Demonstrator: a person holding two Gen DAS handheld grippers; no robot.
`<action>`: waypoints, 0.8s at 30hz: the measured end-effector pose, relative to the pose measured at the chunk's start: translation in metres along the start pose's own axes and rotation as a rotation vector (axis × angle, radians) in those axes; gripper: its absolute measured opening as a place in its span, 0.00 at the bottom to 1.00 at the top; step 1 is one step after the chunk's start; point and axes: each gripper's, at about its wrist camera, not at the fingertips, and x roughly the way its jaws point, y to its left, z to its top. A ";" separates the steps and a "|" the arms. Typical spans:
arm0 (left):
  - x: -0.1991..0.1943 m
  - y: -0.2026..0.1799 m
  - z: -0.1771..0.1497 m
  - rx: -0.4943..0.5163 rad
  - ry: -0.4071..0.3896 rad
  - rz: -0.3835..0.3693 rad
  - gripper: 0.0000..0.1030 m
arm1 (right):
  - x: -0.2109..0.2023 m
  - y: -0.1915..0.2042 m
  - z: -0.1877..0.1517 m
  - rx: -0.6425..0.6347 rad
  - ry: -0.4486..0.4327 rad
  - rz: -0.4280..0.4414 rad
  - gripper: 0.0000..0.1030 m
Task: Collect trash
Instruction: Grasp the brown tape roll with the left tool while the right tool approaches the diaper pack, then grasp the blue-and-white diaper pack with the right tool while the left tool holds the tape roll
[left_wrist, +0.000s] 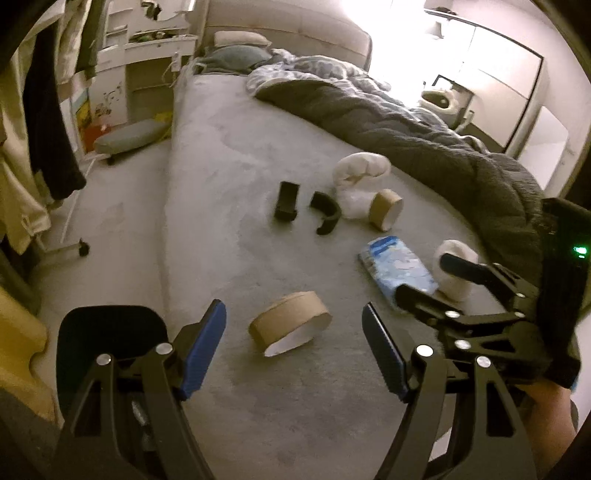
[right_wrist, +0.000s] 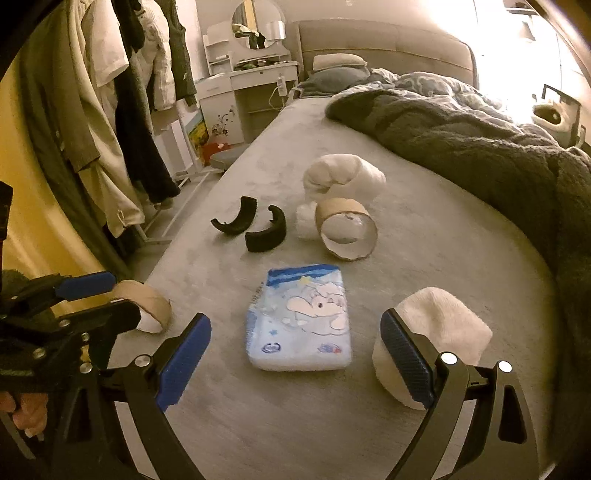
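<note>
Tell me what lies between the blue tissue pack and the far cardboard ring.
Only bare grey bedsheet separates the blue tissue pack from the far cardboard ring; the right wrist view shows it best.

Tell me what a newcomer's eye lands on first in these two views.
Most striking is the blue-and-white printed pack lying flat on the grey bed, straight ahead of the open right gripper. A cardboard tape ring sits just ahead of the open left gripper. Farther back lie a second cardboard ring, two curved black pieces and a white bundle, beside the rumpled dark duvet.
</note>
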 end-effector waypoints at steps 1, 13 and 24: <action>0.001 0.000 -0.001 -0.007 0.006 0.000 0.75 | 0.000 -0.001 -0.001 0.001 0.002 0.003 0.91; 0.017 0.007 -0.005 -0.081 0.048 -0.011 0.65 | 0.008 0.000 -0.008 -0.001 0.034 0.041 0.94; 0.020 0.009 -0.005 -0.071 0.047 -0.020 0.50 | 0.014 0.002 -0.011 0.017 0.034 0.037 0.94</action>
